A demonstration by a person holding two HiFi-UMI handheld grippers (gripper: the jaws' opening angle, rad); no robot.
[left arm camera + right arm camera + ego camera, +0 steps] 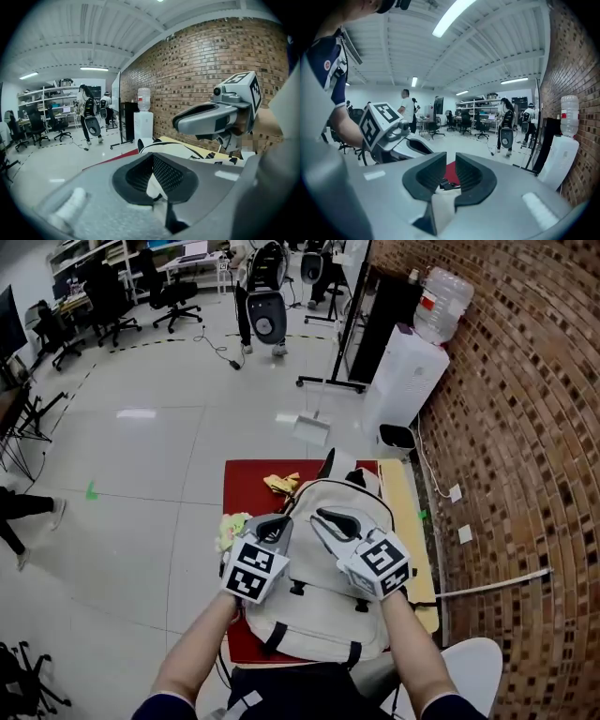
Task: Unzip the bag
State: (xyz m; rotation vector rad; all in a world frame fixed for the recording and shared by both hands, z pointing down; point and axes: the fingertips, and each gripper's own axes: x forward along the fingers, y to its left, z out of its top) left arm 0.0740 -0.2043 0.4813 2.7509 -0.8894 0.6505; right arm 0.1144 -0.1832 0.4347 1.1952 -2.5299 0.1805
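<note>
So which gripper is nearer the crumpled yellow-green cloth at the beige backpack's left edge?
Left. The left gripper hangs just right of the crumpled yellow-green cloth; the right gripper is farther right, over the middle of the beige fabric backpack.

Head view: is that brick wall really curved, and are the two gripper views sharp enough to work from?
Head view: the wide-angle lens bends the brick wall; the backpack is evenly lit and sharp. Left gripper view: dark rounded corners, soft foreground. Right gripper view: the ceiling strip light glares; the room behind is readable.
</note>
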